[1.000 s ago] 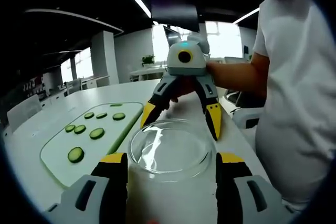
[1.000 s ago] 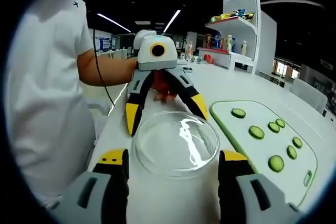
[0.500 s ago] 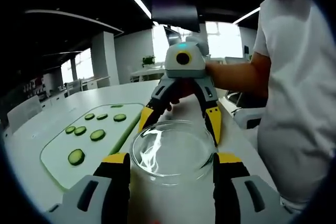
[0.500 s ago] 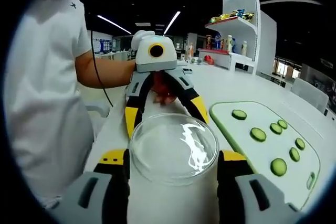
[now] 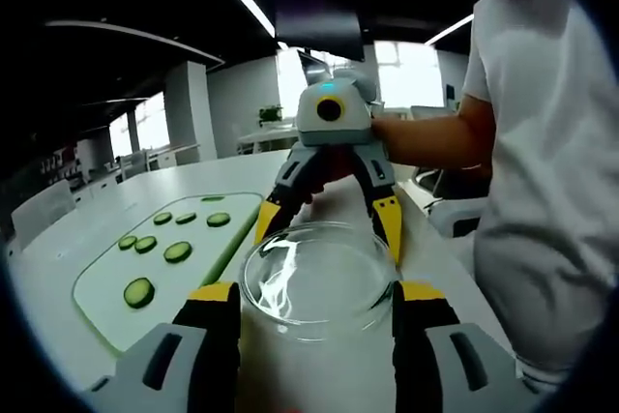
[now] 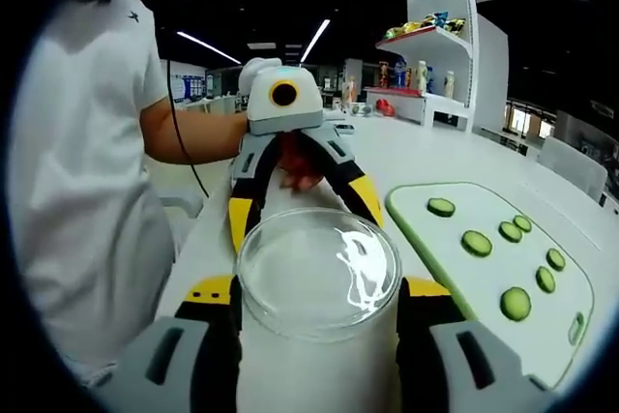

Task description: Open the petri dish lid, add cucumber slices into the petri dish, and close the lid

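In the left gripper view the left claw (image 5: 315,304) rises from the bottom with its two yellow-tipped jaws spread wide on either side of a clear glass petri dish (image 5: 317,278), which sits on the white counter (image 5: 242,173); the jaw tips stand right at the dish's rim, but whether they press it cannot be told. Just past the dish the right claw (image 5: 329,224) reaches in from the far side, its jaws likewise splayed around the far edge of the glass. To the left of the dish lies a pale cutting board (image 5: 97,289) with a green rim, carrying several cucumber slices (image 5: 138,290) spread over its surface, well apart from the dish. A person in a white shirt (image 5: 546,171) stands at the right edge of the counter. In the right gripper view the right claw (image 6: 317,305) frames the same petri dish (image 6: 317,271) from the opposite side, jaws open about its near rim, contact again unclear. Beyond it the left claw (image 6: 306,218) straddles the far rim. The cutting board (image 6: 571,331) lies to the right, with cucumber slices (image 6: 515,304) scattered on it. Farther back a white shelf (image 6: 455,41) holds coloured items too small to make out.
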The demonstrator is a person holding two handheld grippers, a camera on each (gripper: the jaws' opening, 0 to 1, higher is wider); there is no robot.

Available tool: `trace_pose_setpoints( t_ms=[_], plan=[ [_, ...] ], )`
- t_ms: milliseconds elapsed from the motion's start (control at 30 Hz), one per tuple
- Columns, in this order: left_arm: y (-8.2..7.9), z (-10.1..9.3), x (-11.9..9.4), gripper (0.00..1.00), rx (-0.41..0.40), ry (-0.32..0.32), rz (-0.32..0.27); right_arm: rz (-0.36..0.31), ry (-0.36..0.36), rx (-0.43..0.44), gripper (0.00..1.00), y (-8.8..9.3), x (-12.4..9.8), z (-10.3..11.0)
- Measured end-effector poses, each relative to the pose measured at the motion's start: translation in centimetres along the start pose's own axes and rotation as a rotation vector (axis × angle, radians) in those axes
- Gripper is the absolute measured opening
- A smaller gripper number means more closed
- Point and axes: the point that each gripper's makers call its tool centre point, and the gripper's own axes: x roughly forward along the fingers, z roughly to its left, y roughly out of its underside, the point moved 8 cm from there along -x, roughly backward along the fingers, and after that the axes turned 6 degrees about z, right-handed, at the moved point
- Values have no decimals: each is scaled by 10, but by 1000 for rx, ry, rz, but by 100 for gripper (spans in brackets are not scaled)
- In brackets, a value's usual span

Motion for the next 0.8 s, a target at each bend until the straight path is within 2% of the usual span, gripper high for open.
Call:
trace_pose_setpoints(
  t_ms=[567, 800],
  plan=[
    [-3, 0, 1, 62, 12, -6, 16, 10, 3, -18, 64, -2, -2, 0],
    [-7, 1, -3, 62, 7, -6, -4, -13, 2, -13, 64, -6, -6, 0]
  ],
)
